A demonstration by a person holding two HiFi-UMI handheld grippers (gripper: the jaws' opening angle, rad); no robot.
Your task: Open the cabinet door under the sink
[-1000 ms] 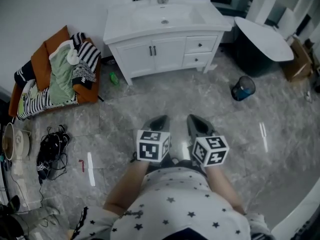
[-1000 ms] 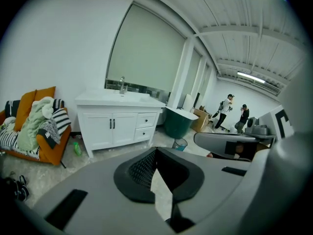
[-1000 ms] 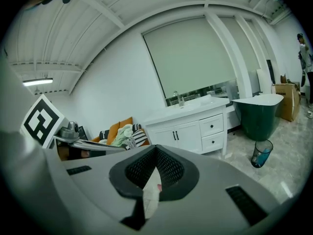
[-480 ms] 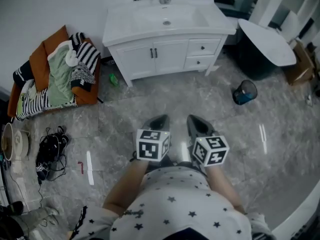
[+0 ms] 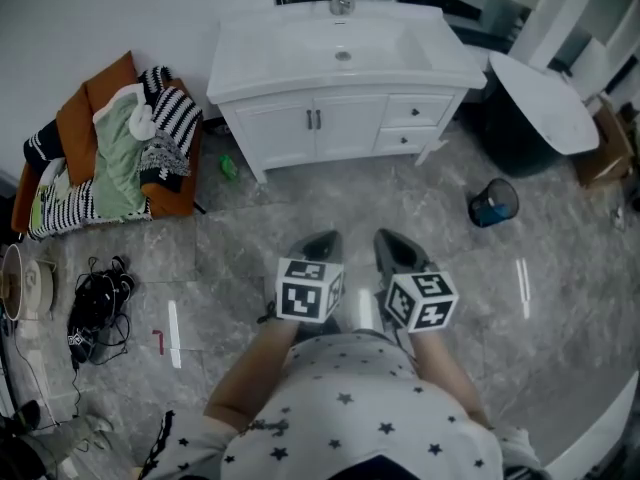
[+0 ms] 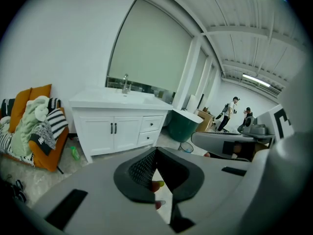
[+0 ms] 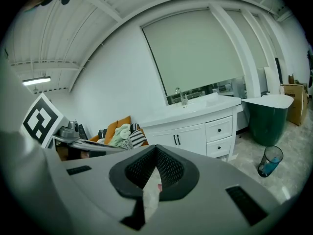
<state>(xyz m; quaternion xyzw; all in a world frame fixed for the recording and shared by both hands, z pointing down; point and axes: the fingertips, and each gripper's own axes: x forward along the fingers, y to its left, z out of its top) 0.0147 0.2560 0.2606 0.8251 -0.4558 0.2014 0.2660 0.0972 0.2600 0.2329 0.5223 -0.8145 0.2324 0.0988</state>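
Grey floor point(image 5: 300, 203) is carrying the vanity point(image 5: 405, 114) at its far edge. Left gripper point(image 5: 318, 240) and right gripper point(image 5: 392, 238), jaws pressed together and empty, are hanging side by side, pointing toward the cabinet door point(image 5: 345, 128) under the sink point(image 5: 343, 46), well apart from it, probably readied for its handle point(image 5: 319, 119).

The person wears a pale shirt point(image 5: 360, 408) printed with small dark stars, its sleeves short; just beyond the shirt each hand carries a smooth grey moulded tool; the left gripper point(image 5: 318, 244) bears a white left cube point(image 5: 307, 290) with black square markers; the right gripper point(image 5: 393, 241) bears a matching right cube point(image 5: 421, 301); both narrow to dark pointed fingers point(image 6: 141, 168) lined with a fine black mesh-like grid; flat black rectangular insets point(image 7: 239, 199) sit in the grey shells.
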